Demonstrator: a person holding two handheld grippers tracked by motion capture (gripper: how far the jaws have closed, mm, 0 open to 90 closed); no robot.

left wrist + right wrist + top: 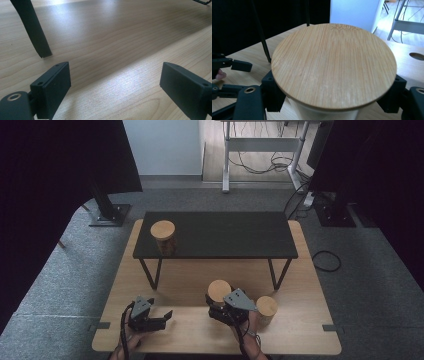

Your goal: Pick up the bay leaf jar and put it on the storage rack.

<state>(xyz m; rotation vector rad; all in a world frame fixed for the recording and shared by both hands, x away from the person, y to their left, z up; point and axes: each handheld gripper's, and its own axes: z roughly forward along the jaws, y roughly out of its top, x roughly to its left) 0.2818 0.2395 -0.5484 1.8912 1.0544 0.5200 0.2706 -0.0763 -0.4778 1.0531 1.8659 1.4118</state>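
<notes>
The right gripper (pixel 220 306) is pinching a bamboo-lidded jar (pixel 333 65) below its lid. The left gripper (pixel 113 86) is hovering over the table (pixel 112 37), jaws spread wide and holding nothing.

wooden table (pixel 300 330) | black shelf stand (pixel 225 235) (jar (pixel 163 236) on top) | second jar (pixel 266 309)
</notes>
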